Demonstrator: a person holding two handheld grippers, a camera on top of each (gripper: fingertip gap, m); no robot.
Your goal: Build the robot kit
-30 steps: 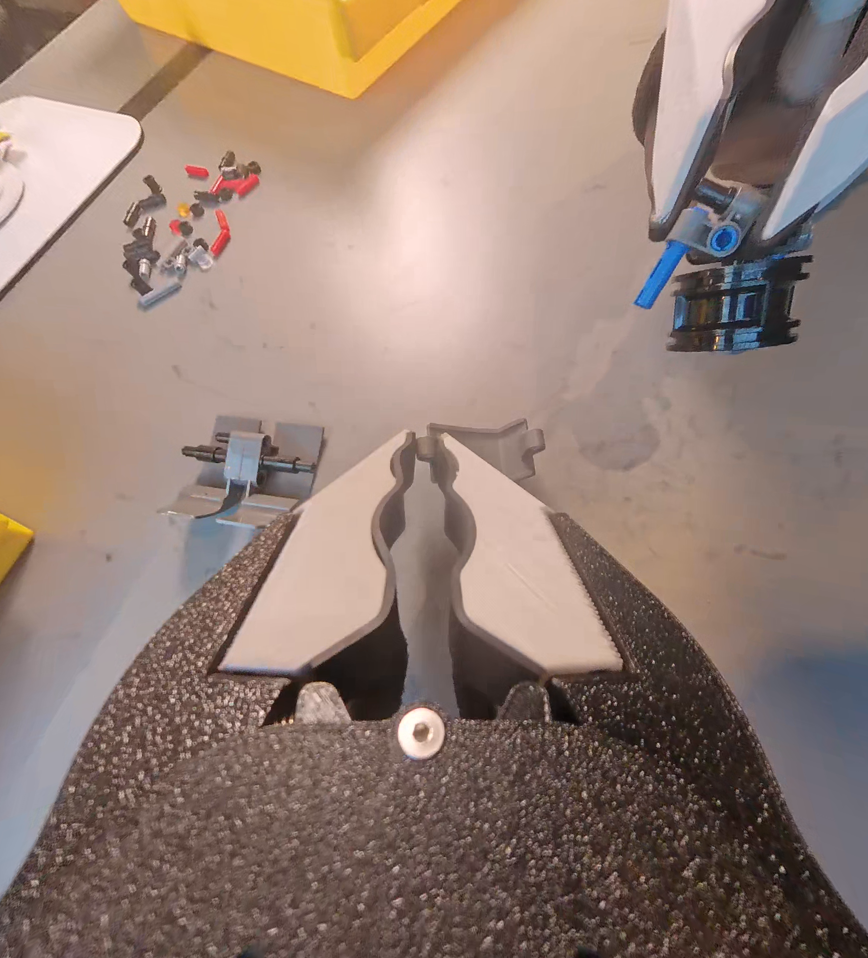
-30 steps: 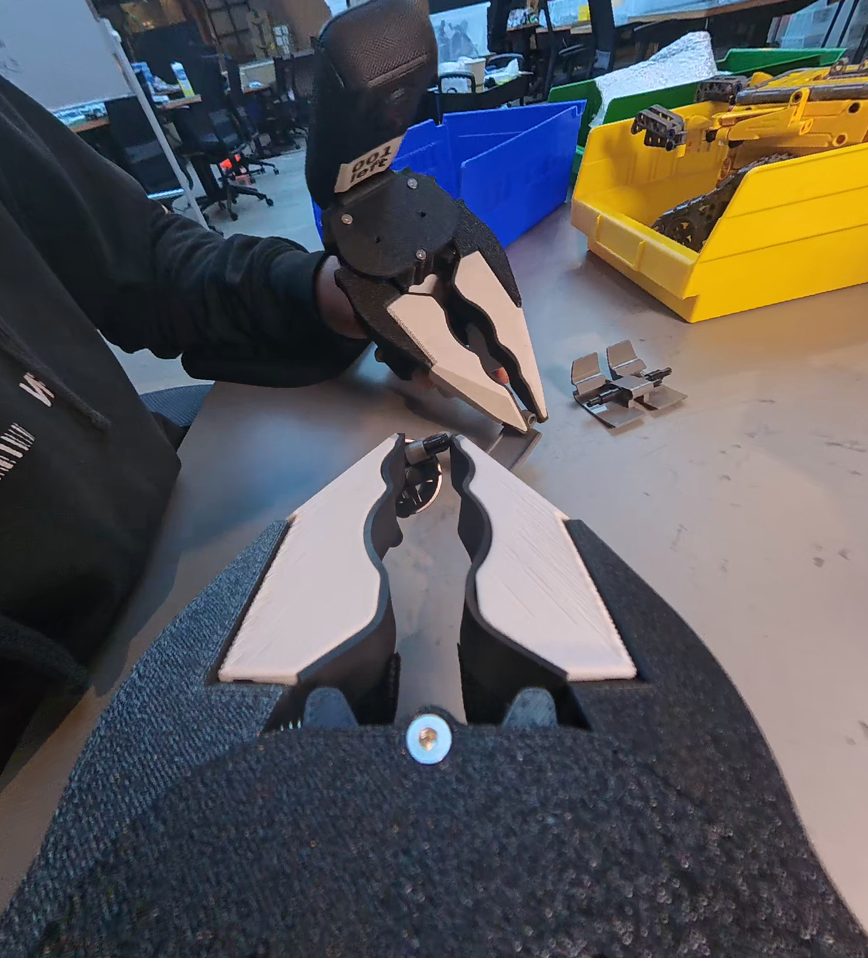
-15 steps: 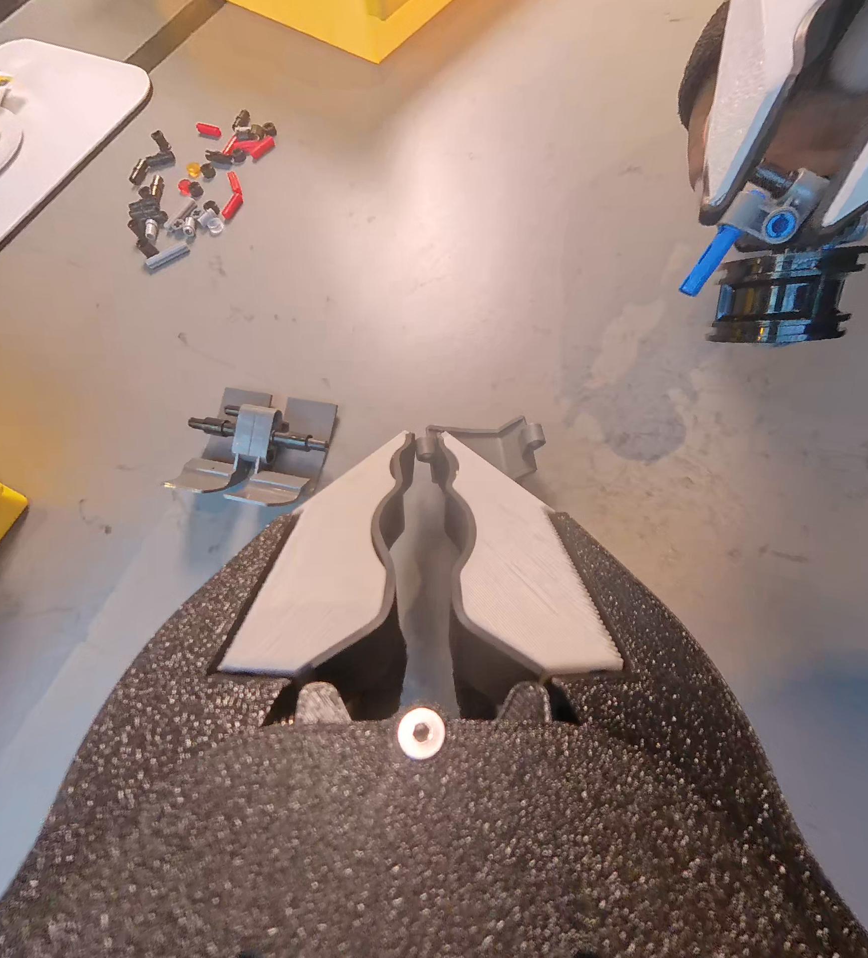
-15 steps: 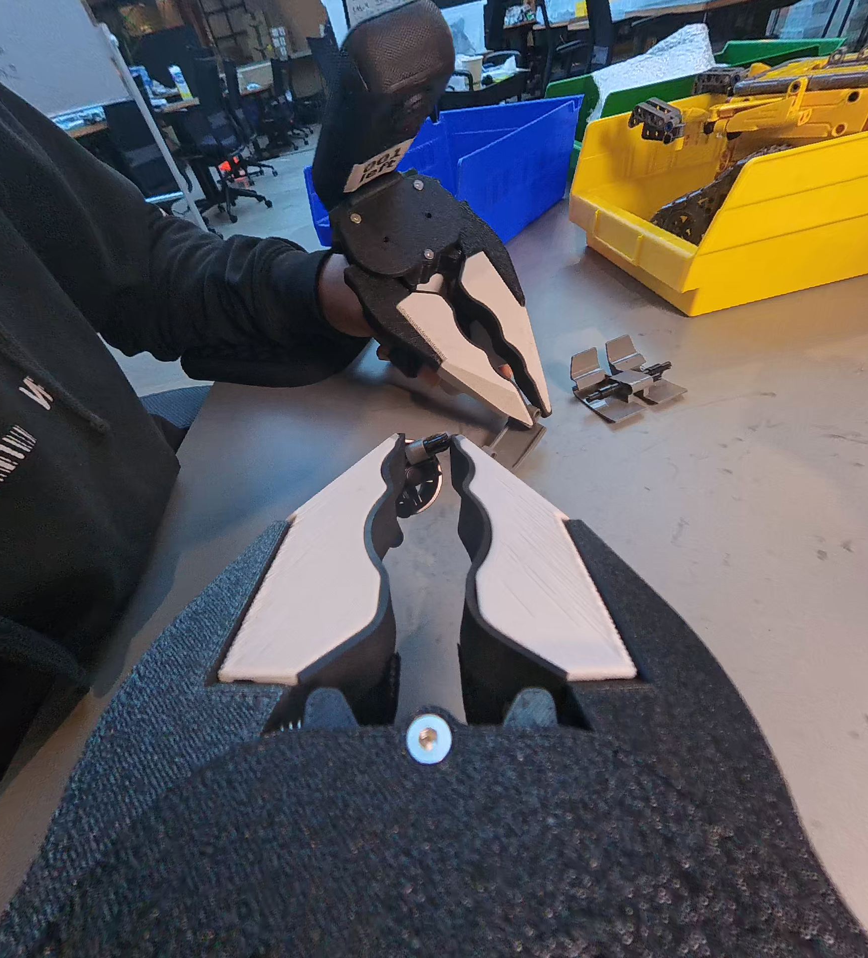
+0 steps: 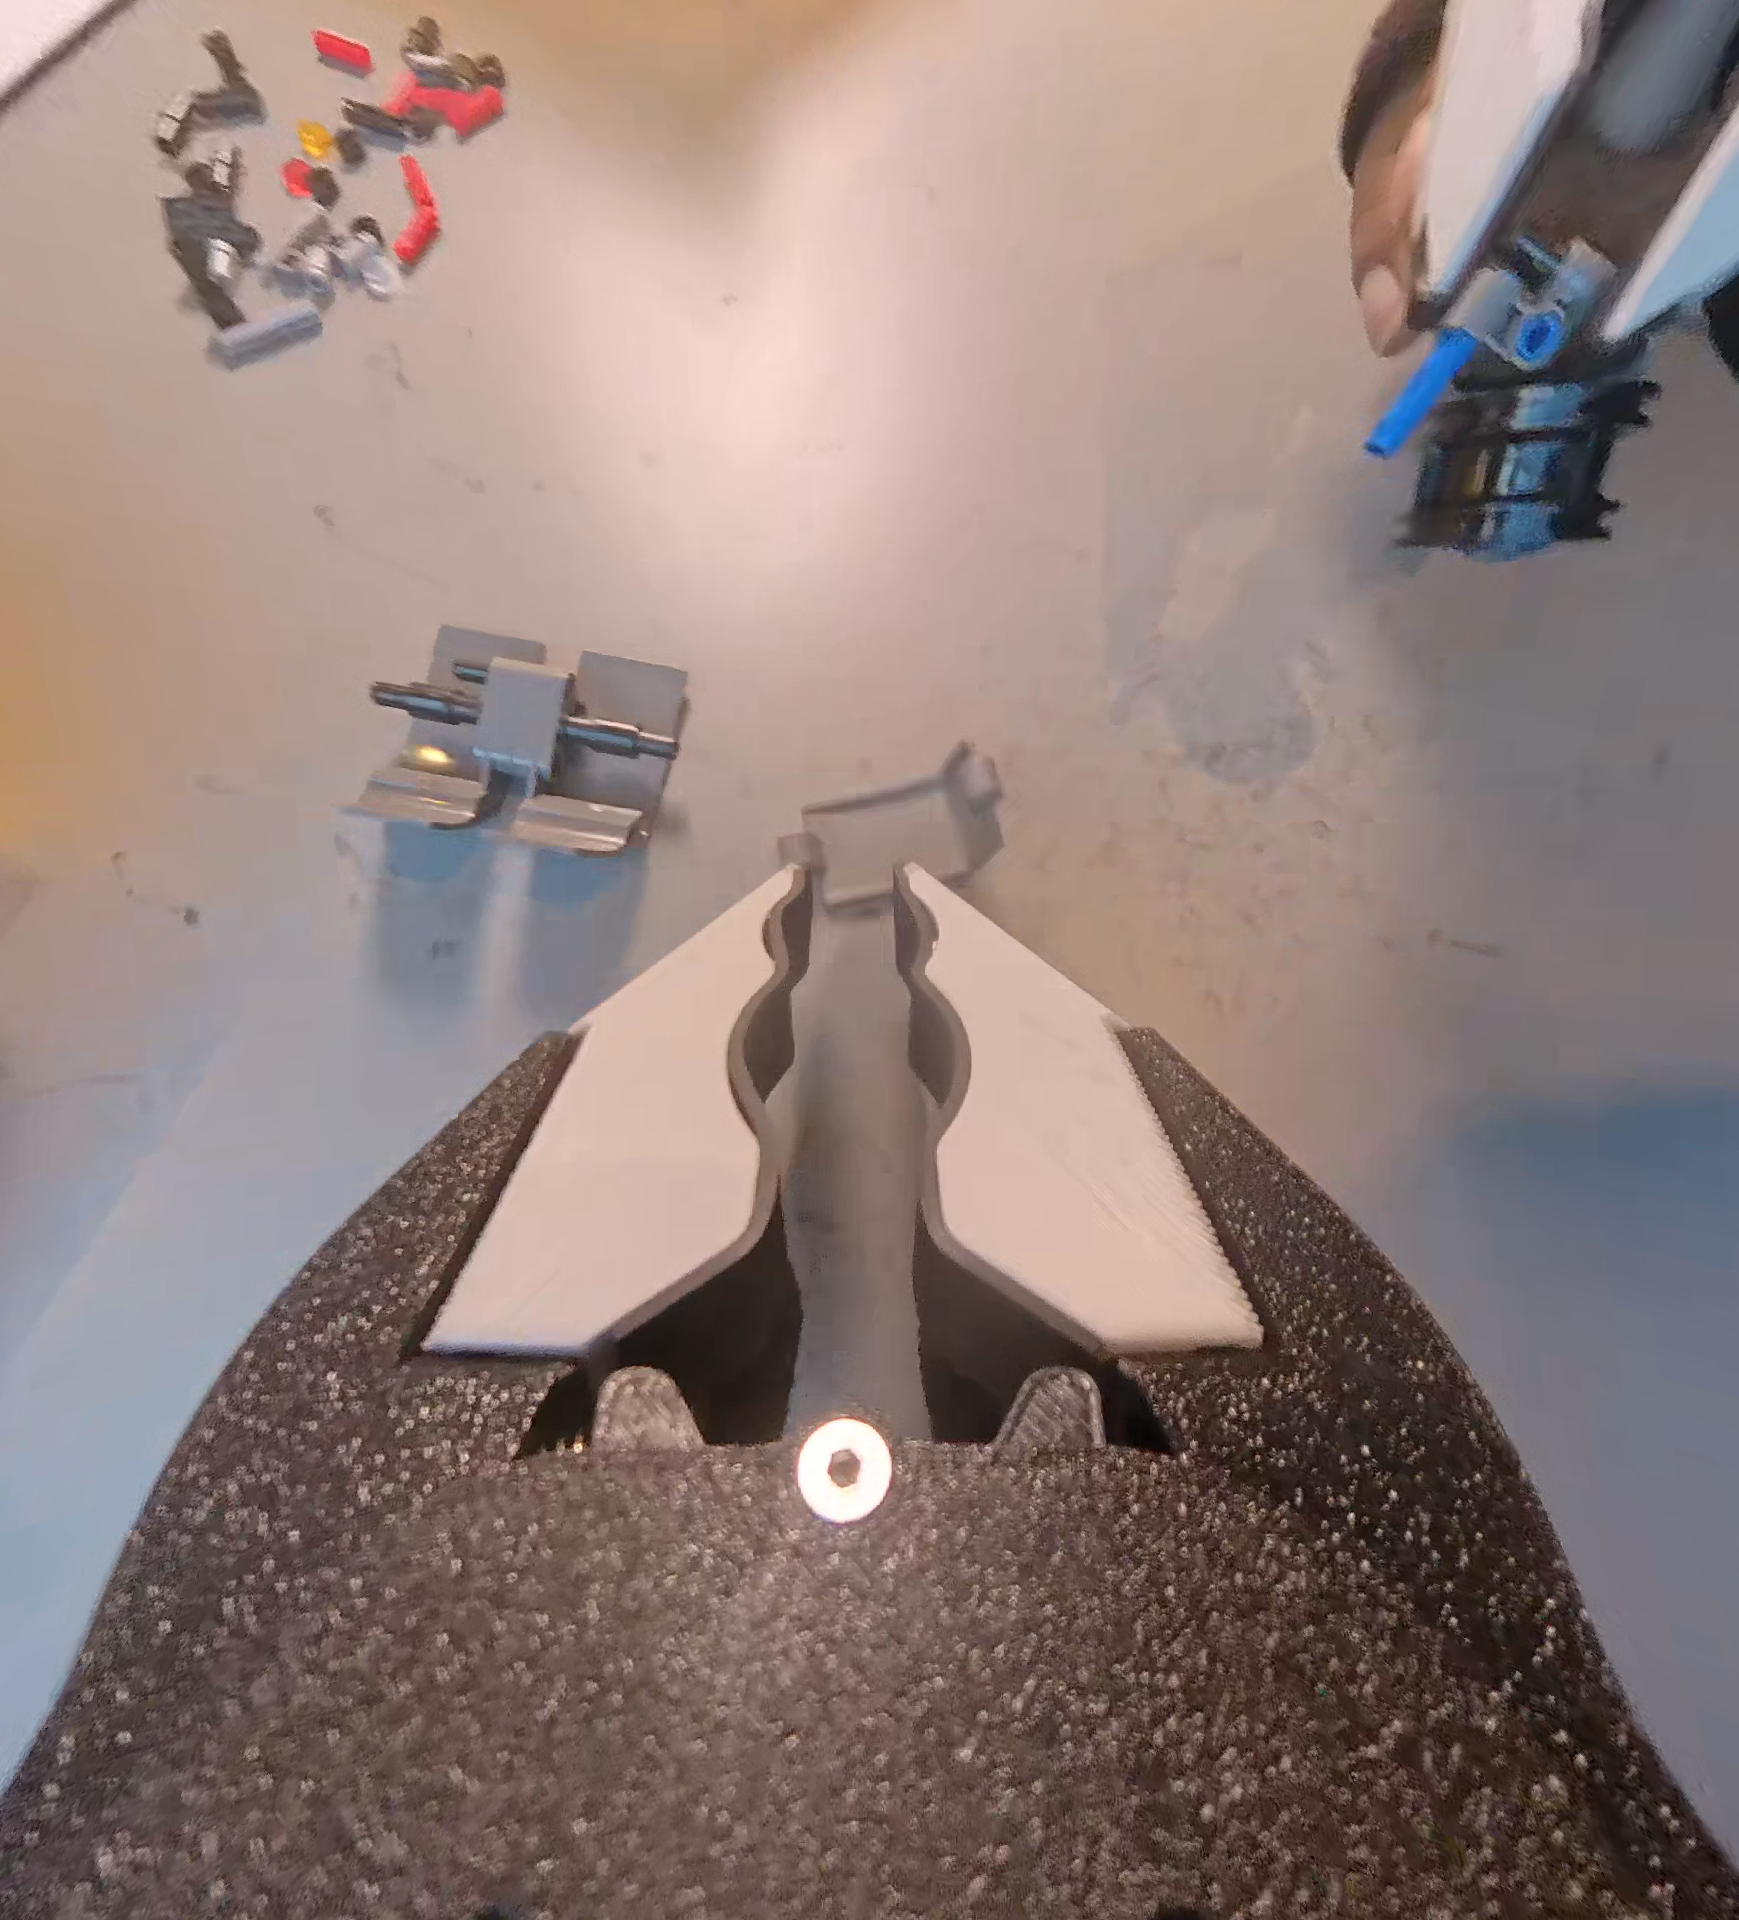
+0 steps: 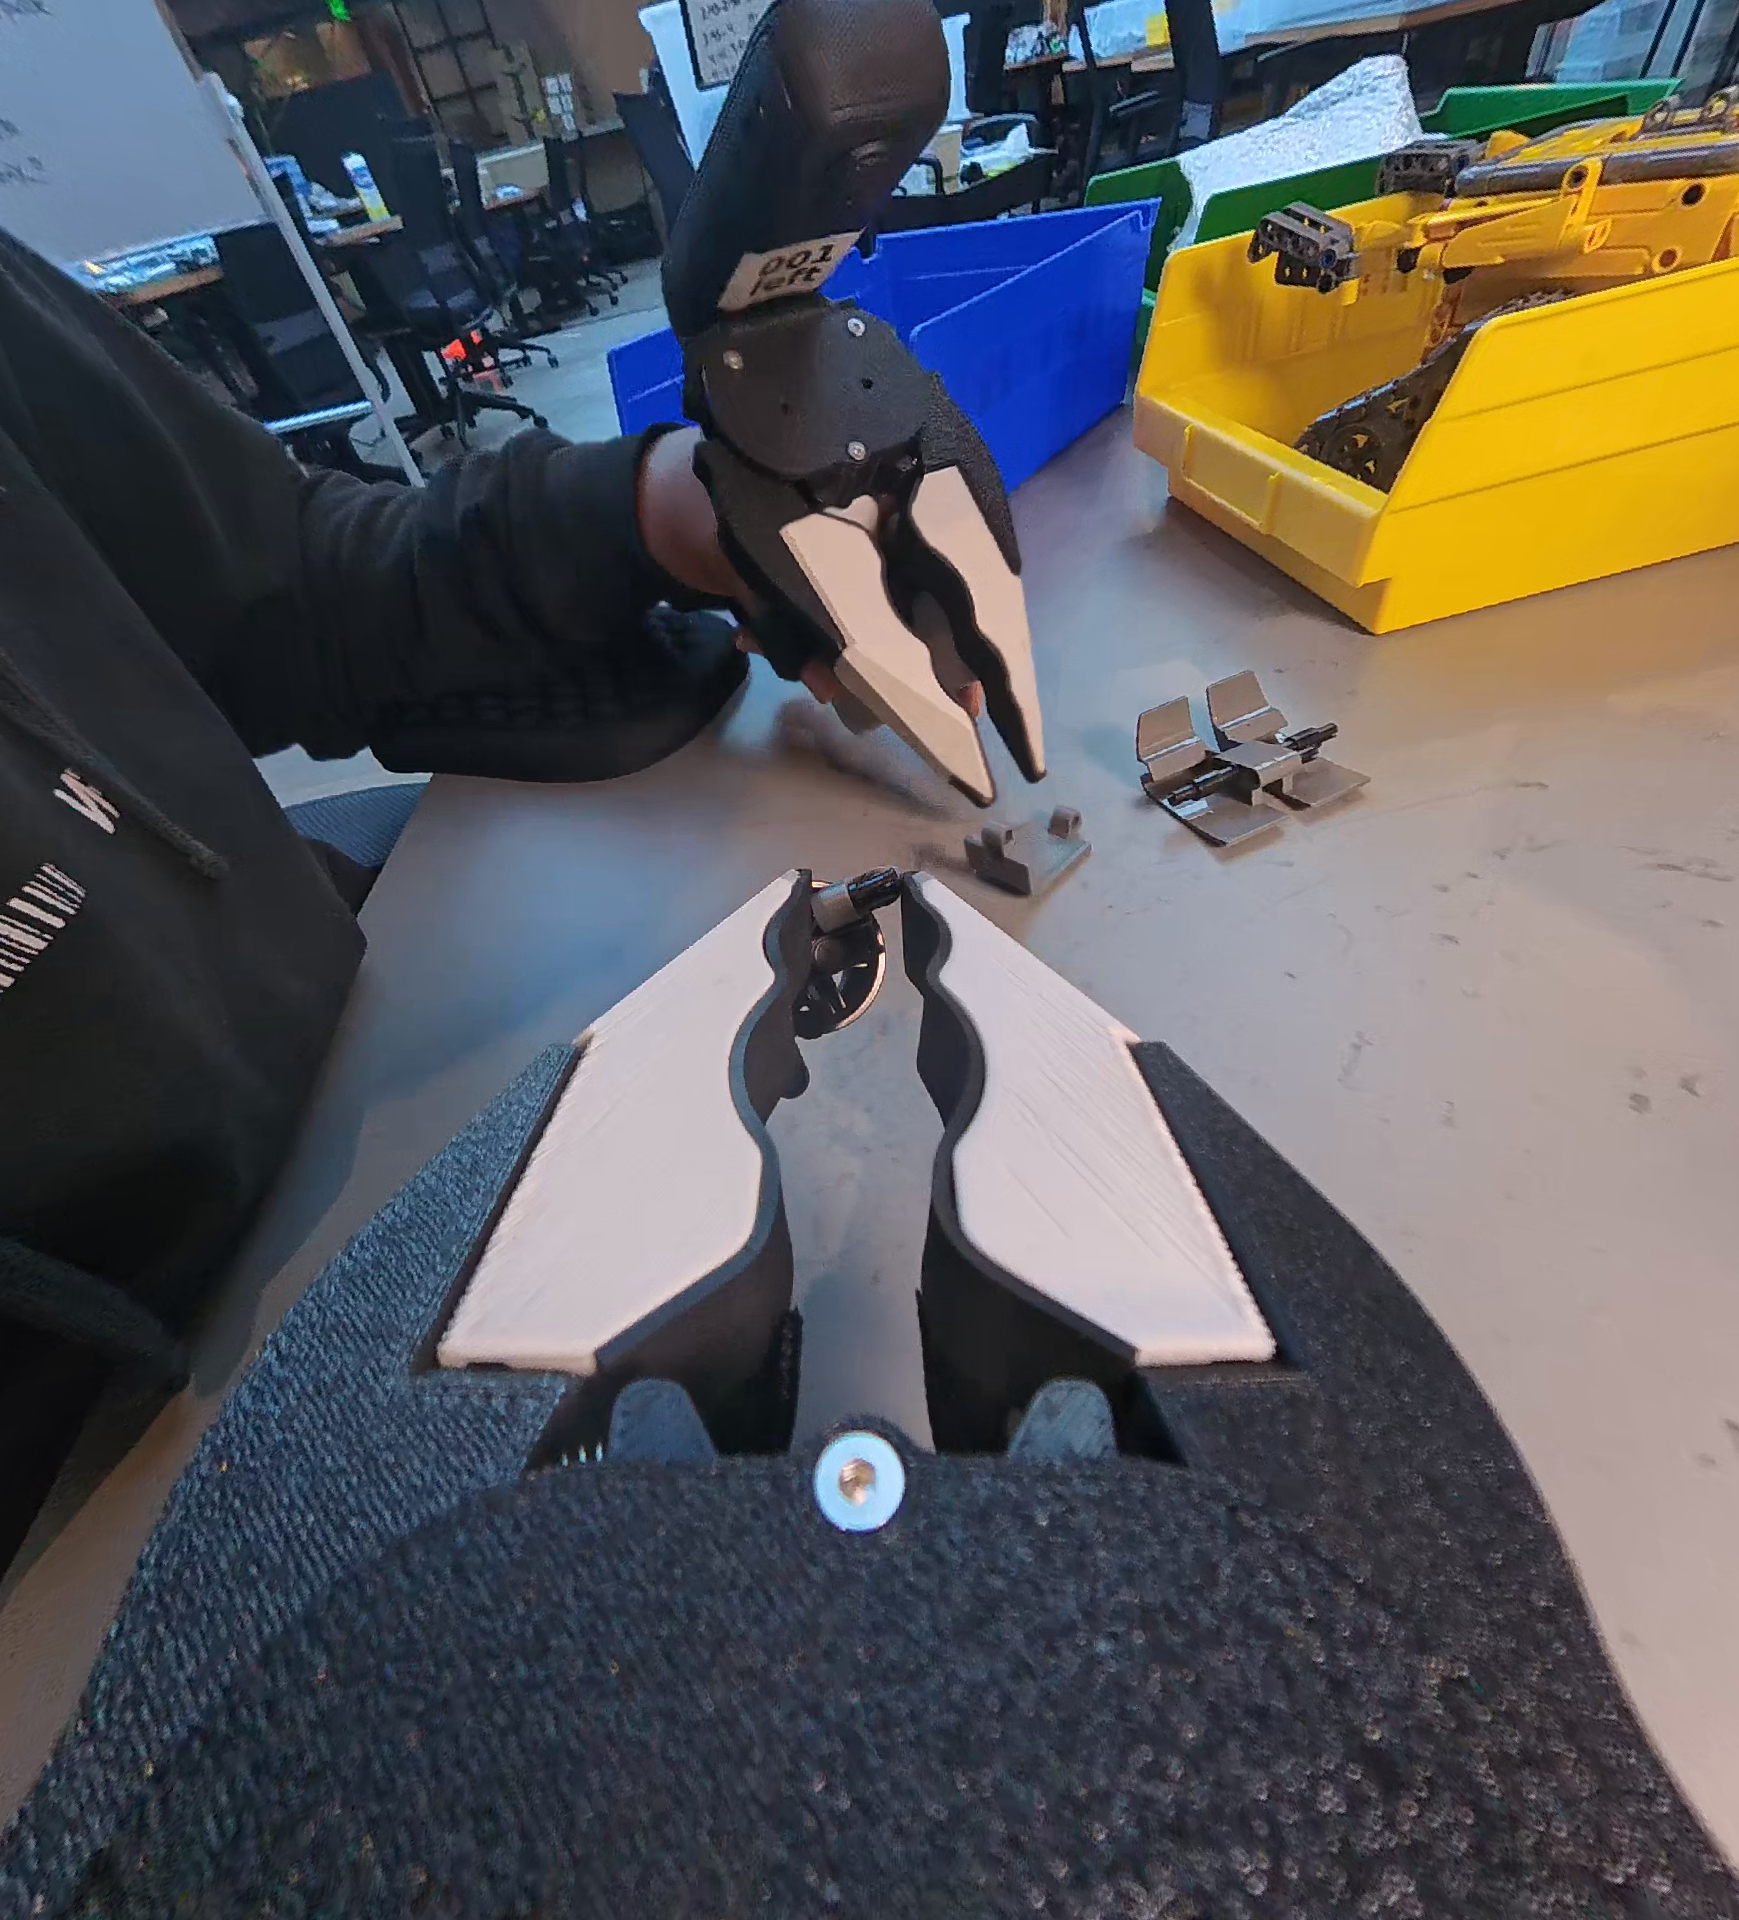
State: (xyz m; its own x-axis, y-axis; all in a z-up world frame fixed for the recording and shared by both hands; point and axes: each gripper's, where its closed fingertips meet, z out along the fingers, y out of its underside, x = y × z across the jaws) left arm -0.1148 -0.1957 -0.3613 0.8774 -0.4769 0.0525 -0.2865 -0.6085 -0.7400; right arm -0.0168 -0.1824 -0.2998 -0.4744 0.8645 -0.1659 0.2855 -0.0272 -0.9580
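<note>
Grey table [image 6: 1467, 1039], small grey bracket [image 6: 1026, 854], grey clip assembly [image 6: 1249, 769], scattered small parts [image 5: 325, 187], yellow bin [image 6: 1530, 457], blue bin [image 6: 1000, 322]

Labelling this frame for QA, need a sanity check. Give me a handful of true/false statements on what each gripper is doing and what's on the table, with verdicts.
1. The right gripper is shut on a small wheel assembly with a blue pin. True.
2. The left gripper clamps the small grey bracket. False: its fingers are slightly apart just above the bracket, which lies free on the table.
3. The grey hinged part with a black axle lies on the table beside the bracket. True.
4. The yellow bin is empty. False: it holds a yellow and black toy construction model.
5. The pile of small loose parts is all blue. False: it is red, black and grey.
</note>
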